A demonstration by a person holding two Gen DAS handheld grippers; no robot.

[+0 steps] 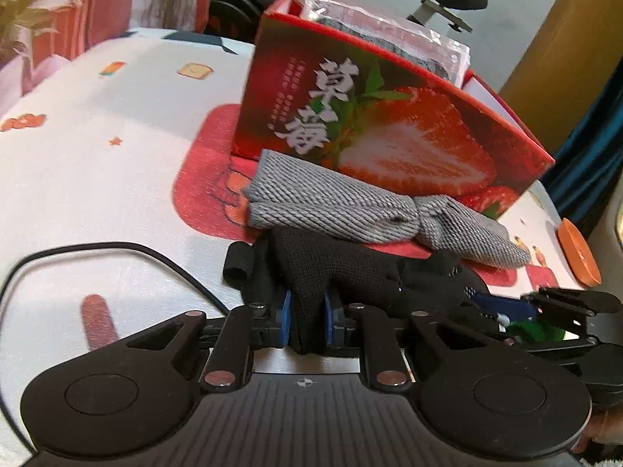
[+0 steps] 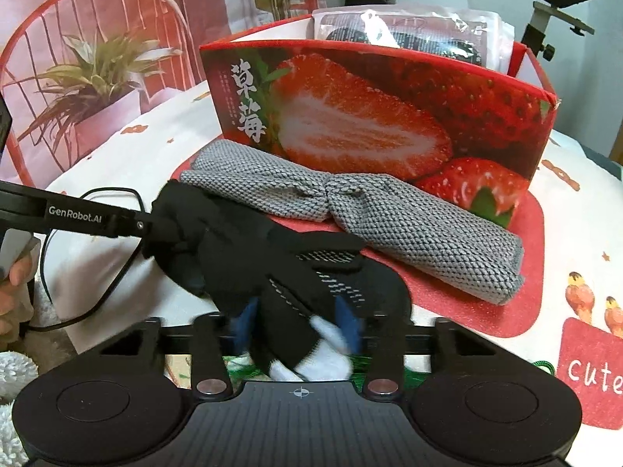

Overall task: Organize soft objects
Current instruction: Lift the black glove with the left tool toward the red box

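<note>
From the left wrist we see our left gripper (image 1: 305,317) pinching a black knitted sock (image 1: 331,268) between its blue pads. Just beyond lie two grey knitted socks (image 1: 335,204), rolled, against one red strawberry-printed cardboard box (image 1: 389,132) holding clear plastic packets (image 1: 389,23).

From the right wrist, our right gripper (image 2: 300,329) clamps the black sock's (image 2: 272,268) white-toed end. The left gripper (image 2: 144,229) grips its far end. A black cable (image 2: 97,210) trails across the printed tablecloth (image 2: 564,233).
</note>
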